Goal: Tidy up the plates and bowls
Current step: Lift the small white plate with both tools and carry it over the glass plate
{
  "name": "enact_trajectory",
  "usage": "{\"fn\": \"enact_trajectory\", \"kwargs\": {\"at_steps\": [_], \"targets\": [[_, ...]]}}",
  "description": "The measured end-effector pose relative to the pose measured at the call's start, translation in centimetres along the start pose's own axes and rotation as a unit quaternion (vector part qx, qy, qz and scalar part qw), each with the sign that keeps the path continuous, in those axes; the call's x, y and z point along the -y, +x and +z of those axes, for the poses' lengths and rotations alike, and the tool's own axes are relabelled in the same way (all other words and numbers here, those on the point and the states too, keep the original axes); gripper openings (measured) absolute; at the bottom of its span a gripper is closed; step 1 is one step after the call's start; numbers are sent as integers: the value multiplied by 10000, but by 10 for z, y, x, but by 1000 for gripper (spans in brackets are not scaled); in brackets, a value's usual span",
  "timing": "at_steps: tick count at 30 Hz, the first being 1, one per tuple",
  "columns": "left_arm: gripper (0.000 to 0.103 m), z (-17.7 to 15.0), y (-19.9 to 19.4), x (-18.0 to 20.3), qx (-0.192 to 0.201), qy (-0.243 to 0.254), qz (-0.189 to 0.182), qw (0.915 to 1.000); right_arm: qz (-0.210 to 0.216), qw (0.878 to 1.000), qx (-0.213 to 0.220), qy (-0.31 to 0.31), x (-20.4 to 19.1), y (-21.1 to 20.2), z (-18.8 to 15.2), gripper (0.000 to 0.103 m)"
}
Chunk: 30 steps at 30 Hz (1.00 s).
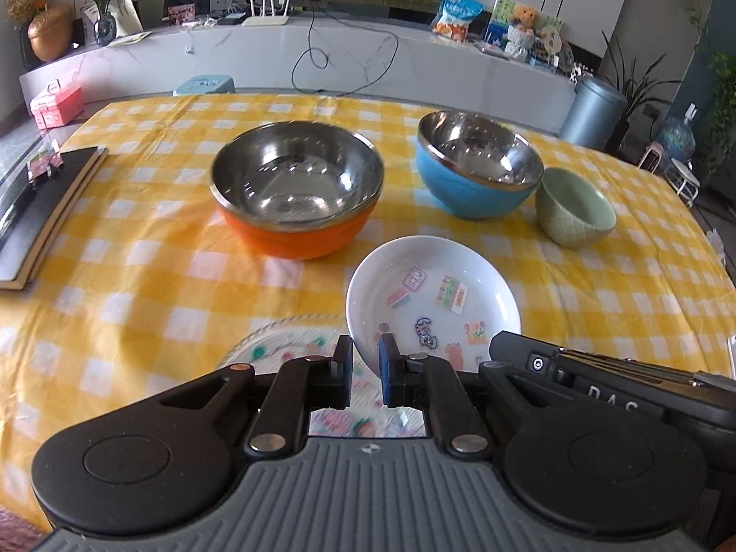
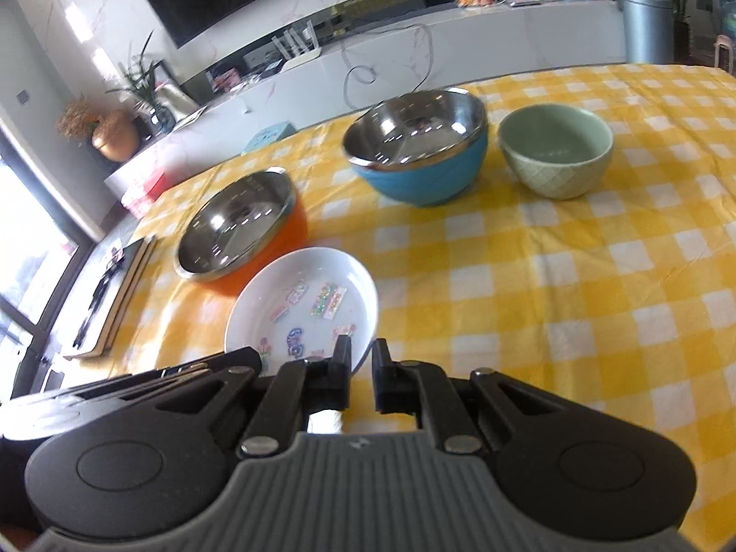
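Note:
A white plate with stickers (image 1: 434, 303) is held by its near rim, lifted and tilted above the table; it also shows in the right wrist view (image 2: 301, 313). My left gripper (image 1: 365, 359) is shut on its left rim. My right gripper (image 2: 361, 361) is shut on its right rim, and its body shows in the left wrist view (image 1: 598, 372). A clear glass plate with stickers (image 1: 285, 345) lies under the left gripper. Behind stand an orange steel-lined bowl (image 1: 296, 188) (image 2: 239, 230), a blue steel-lined bowl (image 1: 478, 165) (image 2: 416, 147) and a green ceramic bowl (image 1: 575, 209) (image 2: 556, 152).
The table has a yellow checked cloth (image 1: 138, 276) (image 2: 552, 299). A black board with a clip (image 1: 41, 211) (image 2: 110, 294) lies at its left edge. Behind the table are a white counter (image 1: 322, 55), a grey bin (image 1: 593, 110) and a pink box (image 1: 57, 103).

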State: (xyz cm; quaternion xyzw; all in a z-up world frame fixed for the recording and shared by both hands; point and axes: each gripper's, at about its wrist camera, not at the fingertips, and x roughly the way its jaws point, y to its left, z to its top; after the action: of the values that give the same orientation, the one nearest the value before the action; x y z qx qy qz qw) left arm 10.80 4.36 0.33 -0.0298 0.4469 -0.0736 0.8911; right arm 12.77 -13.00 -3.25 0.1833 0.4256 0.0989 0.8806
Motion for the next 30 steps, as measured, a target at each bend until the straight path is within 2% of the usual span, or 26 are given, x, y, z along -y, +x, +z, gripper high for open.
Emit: {"fn": "enact_trajectory", "kwargs": {"at_steps": [7,12,30], "targets": [[12,-11,-13,-24,-441,-136,-36,9989,247,9982,-481,-274,-19,-2,-16,6],[12,-20,-13,-40,-622,-280,-42,9977,480,9954,-814,-152,-23,3,-24,6],[13,-31,-1,-56,-880,-450,-35,9951,480,9917,-1194,-79,-26,25,-33,6]]}}
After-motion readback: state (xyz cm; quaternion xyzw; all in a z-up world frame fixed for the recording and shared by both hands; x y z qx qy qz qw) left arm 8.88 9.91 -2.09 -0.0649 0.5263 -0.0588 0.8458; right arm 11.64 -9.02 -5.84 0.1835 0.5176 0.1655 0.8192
